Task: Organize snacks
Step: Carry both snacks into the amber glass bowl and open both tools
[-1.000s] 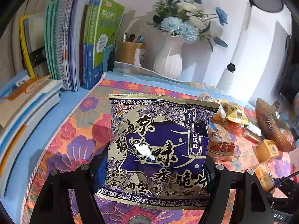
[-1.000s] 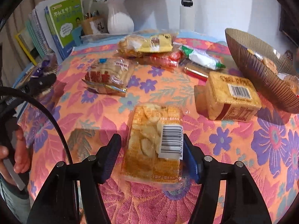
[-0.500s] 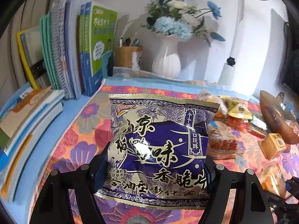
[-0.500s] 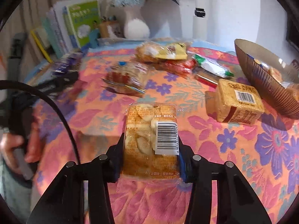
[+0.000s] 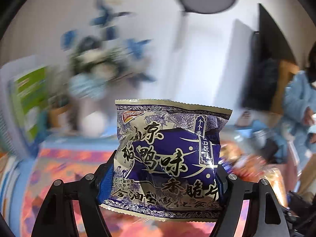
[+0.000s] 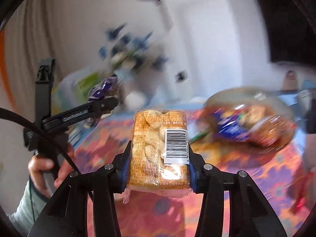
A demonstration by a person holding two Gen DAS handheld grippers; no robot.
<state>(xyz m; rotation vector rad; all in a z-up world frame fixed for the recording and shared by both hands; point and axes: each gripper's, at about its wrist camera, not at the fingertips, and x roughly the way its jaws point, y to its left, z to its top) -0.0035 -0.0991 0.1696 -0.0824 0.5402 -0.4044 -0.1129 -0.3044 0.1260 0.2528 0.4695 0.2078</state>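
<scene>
The left gripper (image 5: 164, 179) clamps the purple chip bag (image 5: 169, 150) at centre frame; the right gripper (image 6: 159, 167) pinches the orange snack pack (image 6: 158, 152), lifted clear of the floral cloth (image 6: 227, 197), bowl (image 6: 250, 118) at right.

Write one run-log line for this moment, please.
left gripper: shut on purple snack bag | right gripper: shut on orange snack pack | both above floral tablecloth | bowl: holds snacks

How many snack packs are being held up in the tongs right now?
2. A blue-and-cream crisp bag sits clamped in the left tongs, and an orange pack with a barcode in the right tongs. More snacks lie blurred in the bowl.
</scene>
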